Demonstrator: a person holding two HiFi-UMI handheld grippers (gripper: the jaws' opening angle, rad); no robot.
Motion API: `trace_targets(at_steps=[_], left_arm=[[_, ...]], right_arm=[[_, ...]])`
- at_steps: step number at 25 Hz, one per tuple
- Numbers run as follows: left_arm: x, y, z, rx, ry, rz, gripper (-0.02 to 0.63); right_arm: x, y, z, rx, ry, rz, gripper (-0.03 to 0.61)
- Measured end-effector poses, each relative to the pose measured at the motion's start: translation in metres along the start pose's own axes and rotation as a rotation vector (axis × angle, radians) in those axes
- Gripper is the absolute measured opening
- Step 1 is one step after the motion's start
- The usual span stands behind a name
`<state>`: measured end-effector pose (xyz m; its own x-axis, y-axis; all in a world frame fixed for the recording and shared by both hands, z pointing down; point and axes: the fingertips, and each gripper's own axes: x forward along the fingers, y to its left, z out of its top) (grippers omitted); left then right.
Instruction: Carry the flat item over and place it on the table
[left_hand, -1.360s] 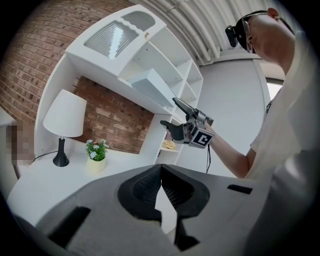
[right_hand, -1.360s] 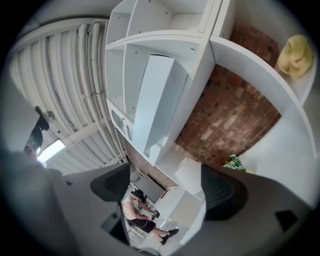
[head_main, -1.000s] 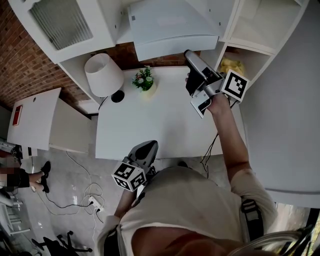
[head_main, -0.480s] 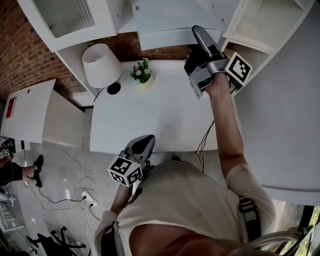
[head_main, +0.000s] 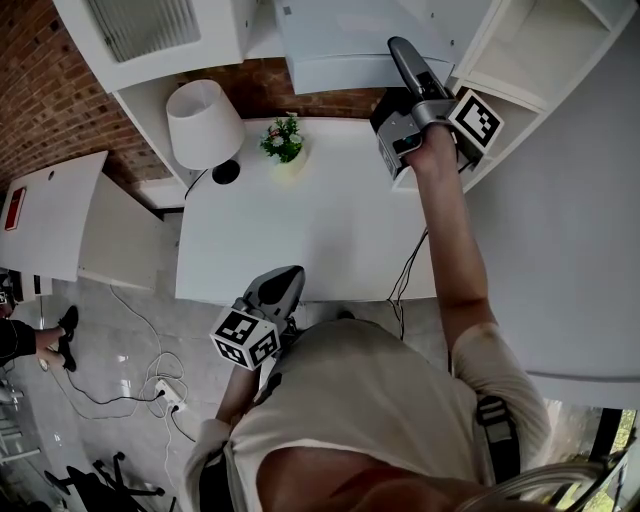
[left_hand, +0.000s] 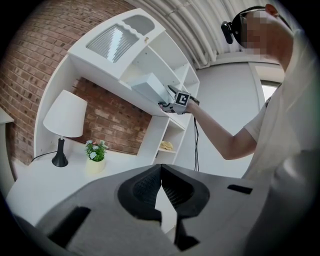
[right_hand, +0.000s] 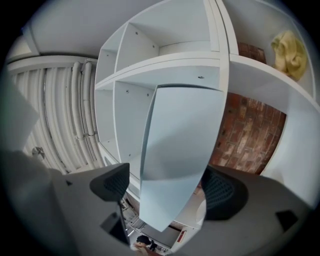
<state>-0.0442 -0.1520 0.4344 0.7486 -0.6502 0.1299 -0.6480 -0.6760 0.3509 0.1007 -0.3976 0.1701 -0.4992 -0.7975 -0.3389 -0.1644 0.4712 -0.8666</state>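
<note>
The flat item (head_main: 340, 40) is a white slab lying on the shelf above the table (head_main: 320, 230). It also shows in the left gripper view (left_hand: 147, 90). My right gripper (head_main: 400, 55) is raised to its right end. In the right gripper view the flat item (right_hand: 180, 150) runs between the jaws of my right gripper (right_hand: 167, 187), which stand wide open; a gap shows beside the left pad (right_hand: 112, 182). My left gripper (head_main: 285, 275) hangs low at the table's near edge. Seen in its own view, the left gripper (left_hand: 160, 170) is shut with nothing in it.
A white lamp (head_main: 203, 120) and a small potted plant (head_main: 283, 145) stand at the table's back left. White shelf compartments (head_main: 520, 60) rise at the right, one holding a yellow object (right_hand: 290, 52). A cable (head_main: 405, 275) hangs off the table's front right edge.
My right gripper has risen from above the table's back right corner up to the end of the flat item on the shelf. The left gripper has stayed by the table's near edge.
</note>
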Motion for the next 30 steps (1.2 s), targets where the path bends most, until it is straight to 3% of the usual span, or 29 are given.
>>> trace_targets(at_steps=[6,20,30], left_arm=[[-0.002,-0.001,-0.001,-0.003,0.006,-0.003,0.020],[-0.003,-0.001,-0.007,-0.004,0.012,0.015,0.020],[-0.002,0.002,-0.007,-0.006,0.009,0.014,0.020]], right_arm=[[0.003,-0.010,-0.002,0.015,-0.006,-0.032,0.433],[0.000,-0.005,-0.003,0.052,0.018,0.007,0.351],[-0.007,-0.009,0.000,0.110,0.002,0.026,0.336]])
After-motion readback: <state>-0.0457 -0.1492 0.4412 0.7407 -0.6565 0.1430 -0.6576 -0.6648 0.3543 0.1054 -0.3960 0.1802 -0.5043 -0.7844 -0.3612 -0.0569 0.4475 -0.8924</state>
